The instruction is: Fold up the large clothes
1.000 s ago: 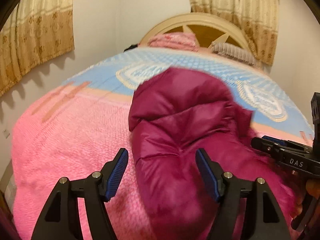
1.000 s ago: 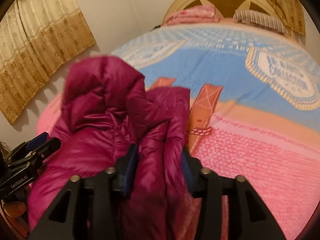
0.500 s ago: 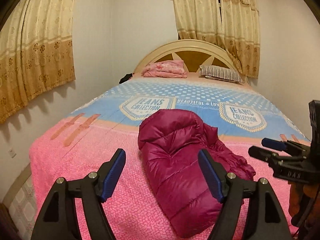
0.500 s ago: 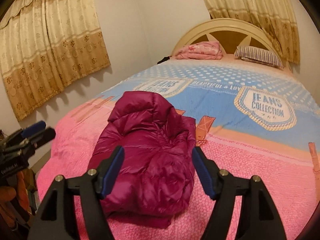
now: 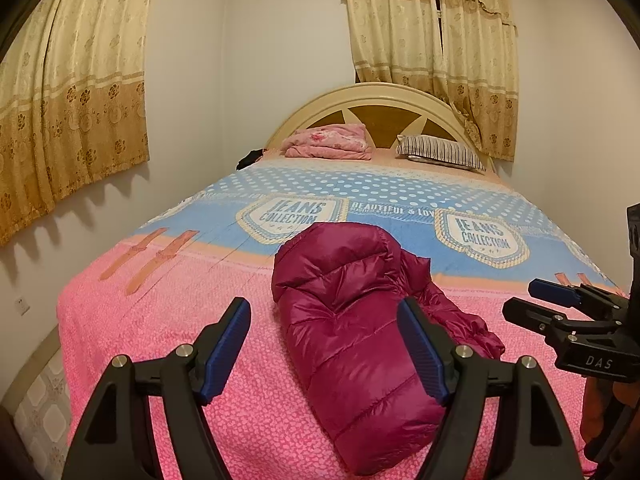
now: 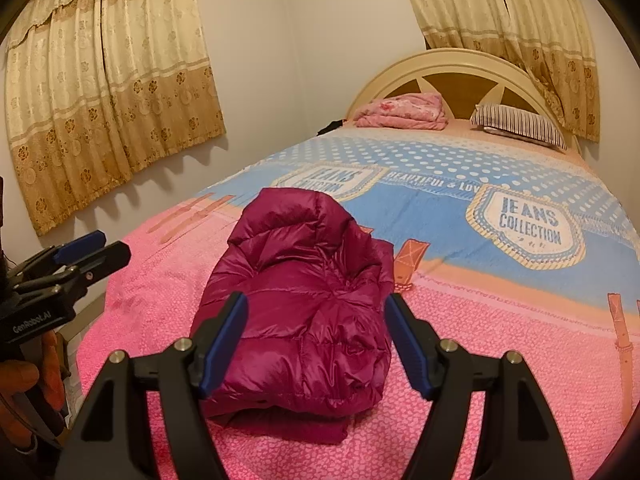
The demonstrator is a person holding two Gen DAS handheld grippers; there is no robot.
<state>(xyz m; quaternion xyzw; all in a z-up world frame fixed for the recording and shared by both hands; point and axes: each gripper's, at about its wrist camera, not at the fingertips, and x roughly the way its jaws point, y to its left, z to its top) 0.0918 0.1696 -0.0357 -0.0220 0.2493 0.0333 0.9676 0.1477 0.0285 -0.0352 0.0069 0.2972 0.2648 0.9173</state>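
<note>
— Where is the jacket lying?

— The magenta puffer jacket (image 5: 352, 320) is lying folded into a bundle on the pink end of the bedspread (image 5: 168, 320), with its hood end pointing toward the blue "JEANS COLLECTION" section.

— Are the tools gripping it?

— Neither is. The left gripper (image 5: 324, 350) is hovering above the bedspread with its blue-padded fingers (image 5: 226, 346) spread wide and nothing between them; the jacket is showing through the gap, apart from the pads. The right gripper (image 6: 316, 344) is standing just as wide apart, holding nothing, with the jacket (image 6: 300, 320) lying beyond it.

— What else is sitting on the bed?

— A folded pink blanket (image 5: 326, 142) and a striped pillow (image 5: 440, 152) are resting at the far end against the arched headboard (image 5: 380, 96). Gold patterned curtains (image 6: 108, 80) are hanging on the walls.
</note>
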